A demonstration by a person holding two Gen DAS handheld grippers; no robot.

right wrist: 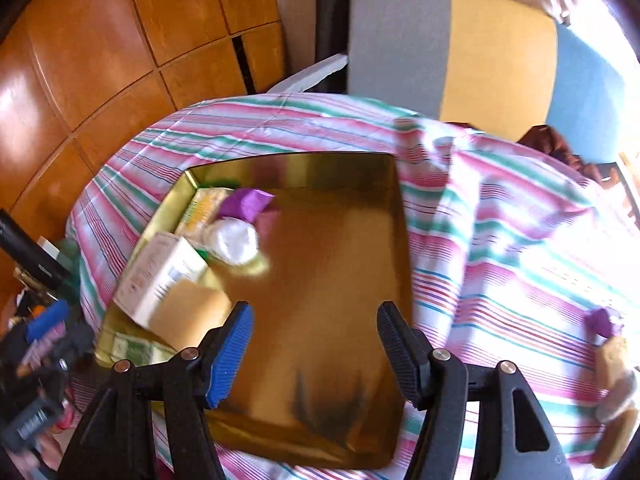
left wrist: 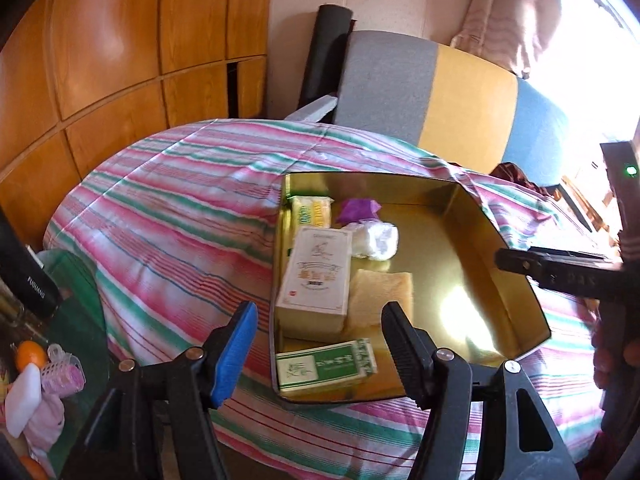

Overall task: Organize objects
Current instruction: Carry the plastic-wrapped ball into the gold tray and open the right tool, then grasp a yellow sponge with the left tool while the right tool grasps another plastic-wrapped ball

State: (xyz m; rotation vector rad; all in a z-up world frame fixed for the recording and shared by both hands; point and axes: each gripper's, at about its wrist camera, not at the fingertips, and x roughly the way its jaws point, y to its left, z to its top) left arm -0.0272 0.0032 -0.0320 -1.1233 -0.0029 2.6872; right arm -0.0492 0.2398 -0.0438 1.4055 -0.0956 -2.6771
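A gold tin tray [left wrist: 460, 216] lies on the striped bedspread [left wrist: 168, 216]. Along its left side lie a white box [left wrist: 316, 276], a yellow sponge [left wrist: 380, 300], a green-and-white packet [left wrist: 326, 366], a yellow packet [left wrist: 312, 210], a purple wrapper [left wrist: 358, 210] and a white wad [left wrist: 378, 242]. My left gripper [left wrist: 320, 352] is open and empty over the tray's near left corner. My right gripper [right wrist: 316, 352] is open and empty above the tray's bare gold floor [right wrist: 340, 280]; it also shows at the right of the left wrist view [left wrist: 560, 272]. The box [right wrist: 160, 276] and wad [right wrist: 236, 242] lie to its left.
A purple item [right wrist: 602, 322] and a tan block [right wrist: 614, 368] lie on the bedspread at far right. A grey, yellow and blue headboard [left wrist: 440, 100] stands behind, with wooden cabinets [left wrist: 120, 60] to the left. Clutter with an orange [left wrist: 30, 354] and pink rollers [left wrist: 66, 370] sits at lower left.
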